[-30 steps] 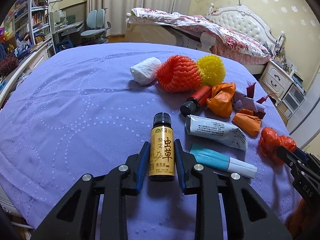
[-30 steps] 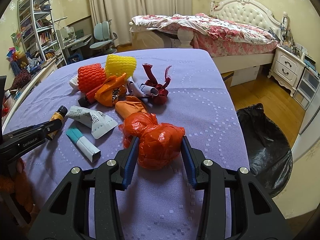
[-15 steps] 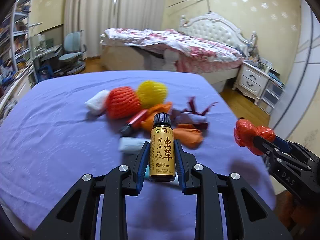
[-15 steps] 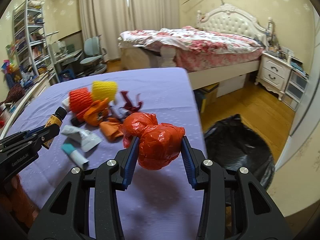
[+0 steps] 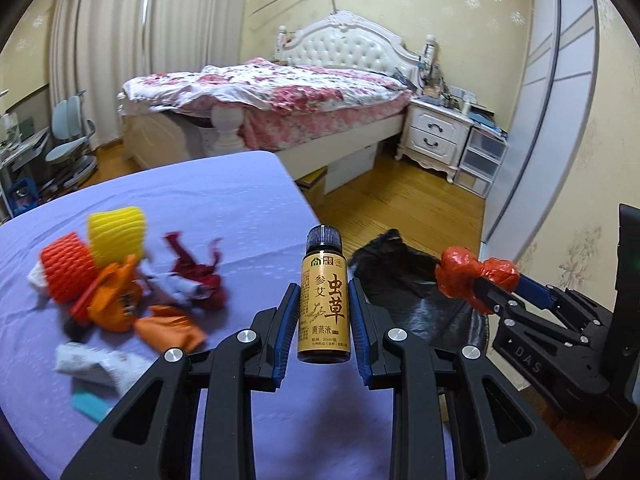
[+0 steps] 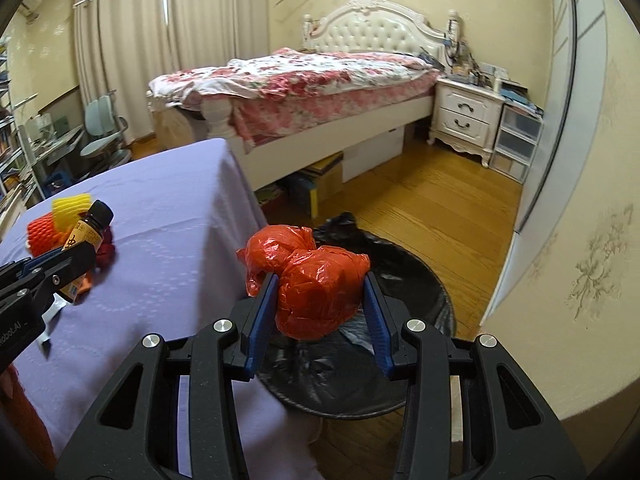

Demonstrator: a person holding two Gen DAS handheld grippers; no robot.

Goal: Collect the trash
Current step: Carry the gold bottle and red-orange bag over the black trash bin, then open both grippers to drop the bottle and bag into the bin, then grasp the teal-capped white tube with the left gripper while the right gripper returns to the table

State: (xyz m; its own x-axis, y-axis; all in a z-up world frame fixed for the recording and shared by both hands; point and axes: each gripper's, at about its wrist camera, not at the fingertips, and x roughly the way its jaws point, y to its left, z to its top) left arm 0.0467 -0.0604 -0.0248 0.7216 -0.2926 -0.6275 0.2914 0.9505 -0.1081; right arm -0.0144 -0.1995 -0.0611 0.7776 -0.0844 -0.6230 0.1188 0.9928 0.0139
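My left gripper is shut on a small brown bottle with a yellow label, held upright above the purple table's right edge; it also shows in the right wrist view. My right gripper is shut on a crumpled orange-red plastic bag, held over the black trash bag on the floor. That trash bag also shows in the left wrist view, with the orange-red bag above it.
On the purple table lie a yellow foam net, an orange-red foam net, orange bags, dark red scraps and a white tube. A bed and a nightstand stand behind, across the wooden floor.
Both grippers have lifted off the table and swung right with their loads. The right one now hangs over the black trash bag; the left one is near the table's right edge.
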